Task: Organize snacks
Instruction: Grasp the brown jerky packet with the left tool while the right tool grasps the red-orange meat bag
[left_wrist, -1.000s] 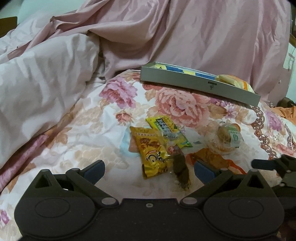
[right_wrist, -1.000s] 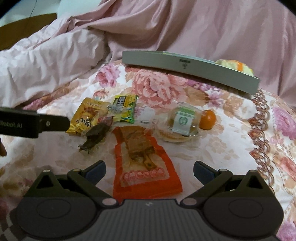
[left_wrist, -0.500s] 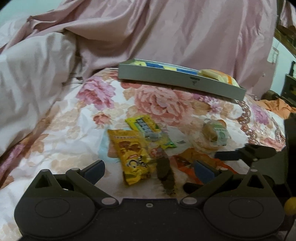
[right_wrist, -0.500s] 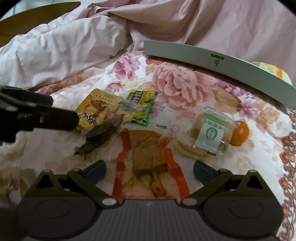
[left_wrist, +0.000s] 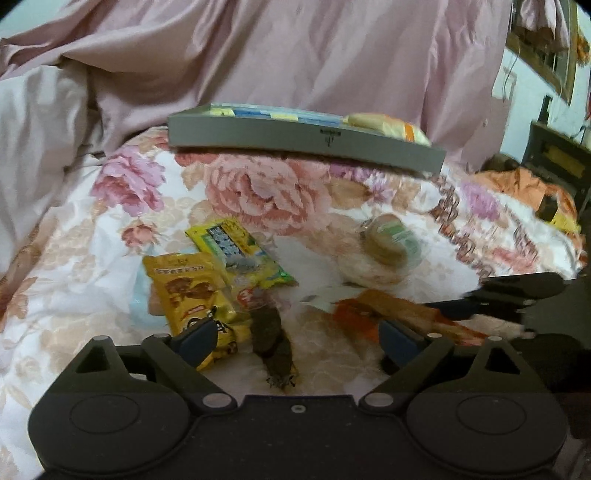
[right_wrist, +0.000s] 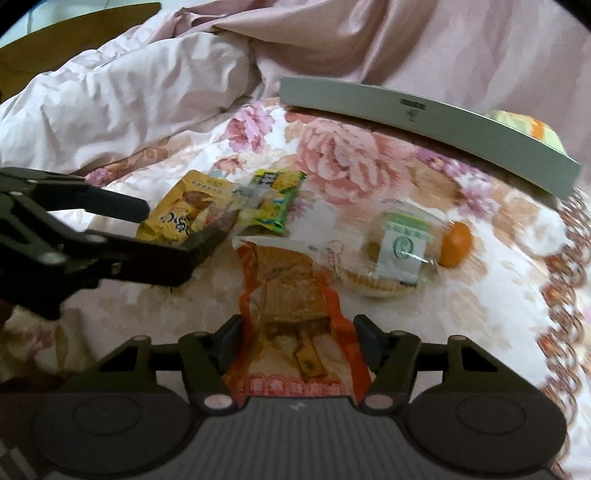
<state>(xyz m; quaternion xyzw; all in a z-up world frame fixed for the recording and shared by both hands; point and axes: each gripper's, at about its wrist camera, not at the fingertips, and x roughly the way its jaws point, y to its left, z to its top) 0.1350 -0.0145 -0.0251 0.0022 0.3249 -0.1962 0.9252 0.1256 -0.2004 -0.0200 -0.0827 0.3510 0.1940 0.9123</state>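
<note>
Closing around the orange snack packet (right_wrist: 295, 325), the right gripper (right_wrist: 297, 341) has its two pads flanking the packet's lower half, at 9 and 3 o'clock of it; whether they press the wrapper yet cannot be told. The left gripper (left_wrist: 295, 338) is closing too, its jaws wide apart over a dark brown snack (left_wrist: 273, 332) that lies between them untouched, the left pad overlapping a yellow packet (left_wrist: 192, 291). At 12 o'clock from the dark snack a yellow-green packet (left_wrist: 236, 251) lies partly over the yellow one. At 2 o'clock from the orange packet sits a clear-wrapped pastry with a green label (right_wrist: 400, 247), a small orange fruit (right_wrist: 456, 243) touching it at 3 o'clock. Everything lies on a floral bedspread (right_wrist: 480, 295). At 12 o'clock stands a grey tray (left_wrist: 295, 138) already holding packets.
</note>
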